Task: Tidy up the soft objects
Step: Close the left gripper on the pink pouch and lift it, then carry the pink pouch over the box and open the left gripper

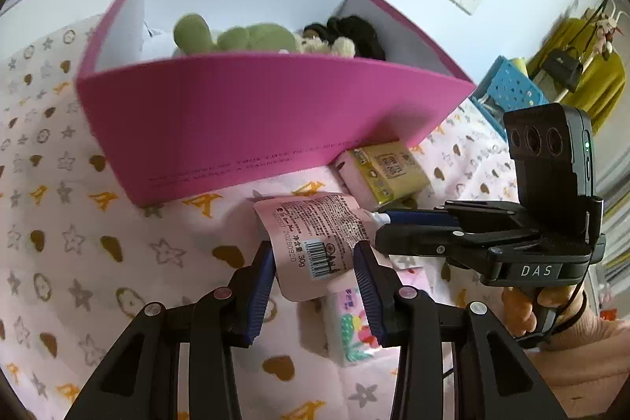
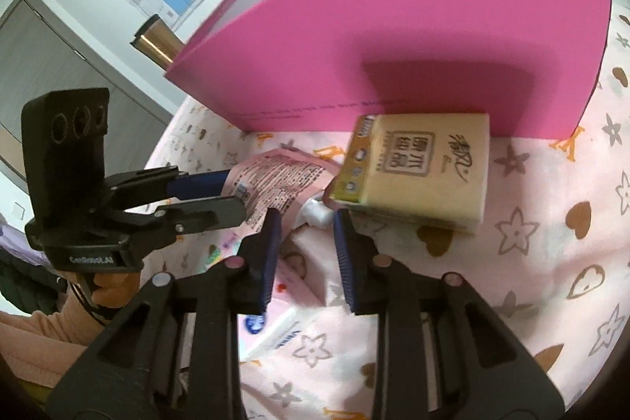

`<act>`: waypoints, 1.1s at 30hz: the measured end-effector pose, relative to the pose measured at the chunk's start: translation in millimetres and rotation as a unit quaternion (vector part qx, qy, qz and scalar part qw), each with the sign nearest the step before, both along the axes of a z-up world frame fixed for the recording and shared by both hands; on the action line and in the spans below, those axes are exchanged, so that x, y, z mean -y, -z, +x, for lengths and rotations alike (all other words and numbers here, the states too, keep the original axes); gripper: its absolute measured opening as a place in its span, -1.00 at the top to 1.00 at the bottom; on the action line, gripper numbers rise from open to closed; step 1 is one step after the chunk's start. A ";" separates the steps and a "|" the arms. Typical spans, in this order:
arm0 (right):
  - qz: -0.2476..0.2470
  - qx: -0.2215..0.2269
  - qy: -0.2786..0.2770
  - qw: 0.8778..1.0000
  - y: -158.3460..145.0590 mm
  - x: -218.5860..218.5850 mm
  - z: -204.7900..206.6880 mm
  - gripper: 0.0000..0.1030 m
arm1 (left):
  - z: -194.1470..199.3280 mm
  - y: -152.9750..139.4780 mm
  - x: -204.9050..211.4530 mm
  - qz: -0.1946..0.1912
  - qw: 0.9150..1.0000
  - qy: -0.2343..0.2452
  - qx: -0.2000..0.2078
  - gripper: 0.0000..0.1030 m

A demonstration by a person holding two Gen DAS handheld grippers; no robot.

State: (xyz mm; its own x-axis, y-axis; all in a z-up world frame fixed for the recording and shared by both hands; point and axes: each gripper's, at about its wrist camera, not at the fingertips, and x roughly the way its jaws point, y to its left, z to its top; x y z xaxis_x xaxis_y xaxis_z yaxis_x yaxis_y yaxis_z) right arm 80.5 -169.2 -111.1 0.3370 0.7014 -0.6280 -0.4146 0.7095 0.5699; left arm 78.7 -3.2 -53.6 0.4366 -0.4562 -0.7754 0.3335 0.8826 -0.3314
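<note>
Only our left wrist view sees inside the pink cardboard box [image 1: 252, 121]: green plush toy [image 1: 240, 38]. In front of the box, flat pink spouted pouch [image 1: 315, 235] lies between our left gripper's [image 1: 315, 286] wide fingers; right gripper [image 2: 307, 223], also wide, flanks its spout

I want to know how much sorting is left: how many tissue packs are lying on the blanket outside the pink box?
2: a yellow tissue pack against the pink box, and a white patterned tissue pack under the pink pouch, partly behind the left gripper. More may be hidden.

pink pouch [image 1: 315, 243] flat, plush toys [image 1: 252, 38] boxed
</note>
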 end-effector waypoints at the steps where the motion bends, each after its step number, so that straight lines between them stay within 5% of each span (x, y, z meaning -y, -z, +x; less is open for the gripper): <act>1: 0.001 0.004 0.000 1.000 -2.5 -0.4 -1.7 0.40 | -3.1 -3.2 -1.3 -0.001 1.000 -0.002 0.004 0.22; 19: 0.005 0.106 0.005 0.994 -78.5 11.9 -15.4 0.40 | -12.9 -83.0 10.0 -0.008 0.994 -0.003 0.113 0.22; 33: -0.009 0.140 0.027 0.990 -106.6 24.8 33.4 0.40 | 39.2 -92.8 18.4 -0.005 0.994 -0.018 0.111 0.22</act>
State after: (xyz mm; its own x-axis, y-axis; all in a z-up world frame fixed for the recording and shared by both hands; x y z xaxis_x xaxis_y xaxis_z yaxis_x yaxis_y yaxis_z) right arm 113.9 -194.0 -4.5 0.5365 0.6667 -0.5173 -0.5150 0.7443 0.4252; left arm 117.8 -21.6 39.2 0.6132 -0.4438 -0.6535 0.3672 0.8926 -0.2616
